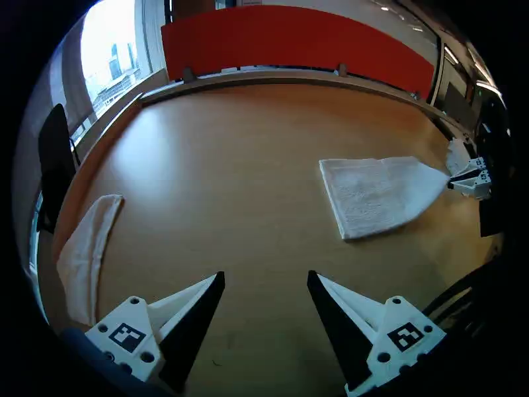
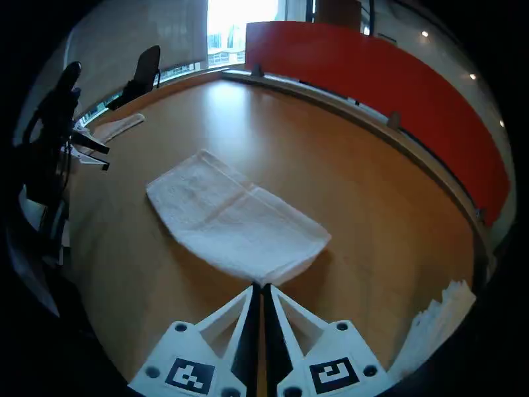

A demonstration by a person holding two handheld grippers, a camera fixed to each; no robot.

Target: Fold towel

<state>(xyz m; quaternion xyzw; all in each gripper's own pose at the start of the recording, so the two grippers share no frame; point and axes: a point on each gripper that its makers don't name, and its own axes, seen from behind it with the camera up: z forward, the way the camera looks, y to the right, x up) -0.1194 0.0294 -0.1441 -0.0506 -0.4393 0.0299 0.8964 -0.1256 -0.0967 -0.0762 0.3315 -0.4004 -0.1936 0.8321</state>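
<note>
A white towel [image 2: 231,218] lies partly folded on the wooden table [image 2: 370,218]. Its near corner is pinched between the fingers of my right gripper [image 2: 261,288], which is shut on it. In the left gripper view the same towel [image 1: 377,192] tapers to a point at the right gripper [image 1: 471,180] by the table's right edge. My left gripper [image 1: 265,276] stands open over bare table [image 1: 231,172], well left of the towel, with nothing between its fingers. From the right gripper view, the left gripper [image 2: 89,149] is at the far left, held by a person's hand.
A second white towel [image 1: 89,245] lies folded along the table's left edge, also visible as the far towel [image 2: 119,126]. A stack of white cloths [image 2: 436,317] sits near my right gripper. A red divider [image 1: 291,40] runs along the table's back. A dark chair [image 2: 142,73] stands beyond.
</note>
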